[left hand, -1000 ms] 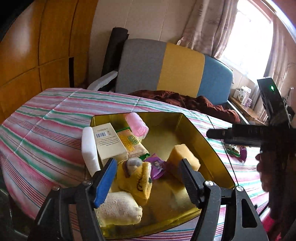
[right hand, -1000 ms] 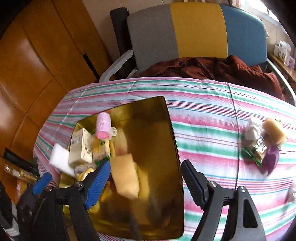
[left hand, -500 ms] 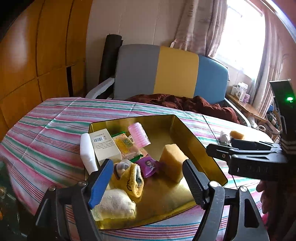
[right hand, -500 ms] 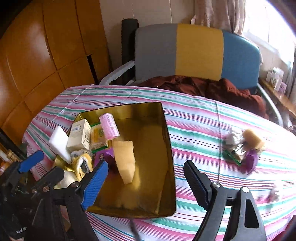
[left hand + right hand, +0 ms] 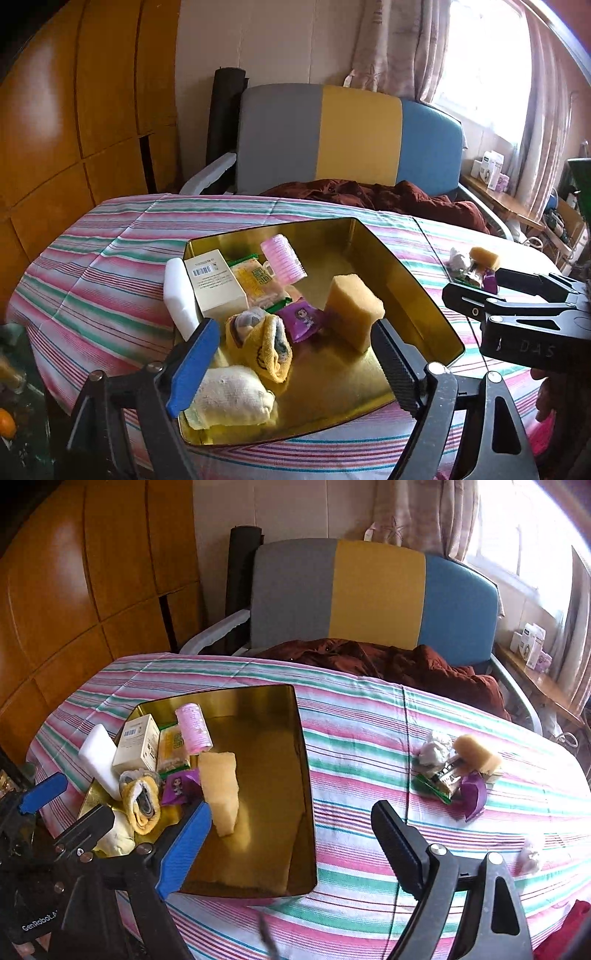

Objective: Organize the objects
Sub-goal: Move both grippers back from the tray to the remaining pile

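A striped pink-and-green cloth covered the counter [image 5: 369, 716], with a grey, yellow and blue chair [image 5: 373, 594] and a dark red garment [image 5: 388, 661] behind it and wood panelling to the left. We saw a gold tin tray [image 5: 299, 760] on the cloth, its left half crowded: a white block [image 5: 177, 291] leaning over the rim, a cream carton [image 5: 216, 284], a yellow snack packet [image 5: 258, 280], a pink hair roller [image 5: 282, 254], a purple sachet [image 5: 301, 319], a yellow sock bundle [image 5: 264, 343] and a cream cloth roll [image 5: 232, 397]. A yellow sponge [image 5: 219, 782] stood upright on end in the tray's middle, its long axis near vertical. Well apart on the right lay a small heap [image 5: 454, 771] of another sponge, crumpled paper and wrappers. Our left gripper [image 5: 291, 365] hovered over the tray's near edge, jaws having just been opening and gripping nothing; the sponge stood just beyond them, towards the right jaw. Our right gripper [image 5: 291, 842] likewise had jaws just opening and empty, framing the tray's near right corner, with the sponge just beyond its blue left jaw. Nothing blocked the way between the jaws and the heap.
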The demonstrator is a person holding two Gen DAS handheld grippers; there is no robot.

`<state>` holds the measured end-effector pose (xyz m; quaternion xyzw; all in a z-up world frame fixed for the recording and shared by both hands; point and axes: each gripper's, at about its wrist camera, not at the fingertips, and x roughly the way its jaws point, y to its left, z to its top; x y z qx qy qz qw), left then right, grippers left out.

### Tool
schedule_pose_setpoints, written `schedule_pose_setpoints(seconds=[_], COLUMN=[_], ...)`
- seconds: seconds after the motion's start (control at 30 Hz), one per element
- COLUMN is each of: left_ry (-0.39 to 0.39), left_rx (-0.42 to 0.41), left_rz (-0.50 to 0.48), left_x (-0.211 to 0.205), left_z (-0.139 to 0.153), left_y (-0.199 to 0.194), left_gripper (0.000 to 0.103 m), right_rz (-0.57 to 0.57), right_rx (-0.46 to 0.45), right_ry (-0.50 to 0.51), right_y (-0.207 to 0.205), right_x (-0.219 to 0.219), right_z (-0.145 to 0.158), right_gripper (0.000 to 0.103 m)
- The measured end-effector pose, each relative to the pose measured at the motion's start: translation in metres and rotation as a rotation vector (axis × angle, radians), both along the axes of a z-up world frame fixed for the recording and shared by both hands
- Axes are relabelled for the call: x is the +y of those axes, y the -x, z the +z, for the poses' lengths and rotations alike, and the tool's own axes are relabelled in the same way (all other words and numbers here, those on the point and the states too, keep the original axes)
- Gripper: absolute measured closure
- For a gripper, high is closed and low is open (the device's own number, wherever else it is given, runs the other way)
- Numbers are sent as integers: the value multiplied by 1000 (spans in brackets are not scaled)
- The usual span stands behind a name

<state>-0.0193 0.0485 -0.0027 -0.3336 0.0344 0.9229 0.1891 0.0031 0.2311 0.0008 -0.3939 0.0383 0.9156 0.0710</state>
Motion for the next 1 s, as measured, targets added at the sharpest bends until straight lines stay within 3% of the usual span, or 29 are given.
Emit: schedule_pose_setpoints(seconds=[0.67, 1.0], left_ry=[74, 106], left_rx=[-13, -10], left_rz=[-87, -151], left_x=[34, 57], left_z=[-6, -5], left_y=[-9, -13], left_gripper=[18, 18], right_rz=[-155, -326], right_rx=[-65, -82], right_ry=[80, 102], right_y=[-20, -34], right_x=[73, 160], right_z=[-30, -28], right_gripper=[13, 13])
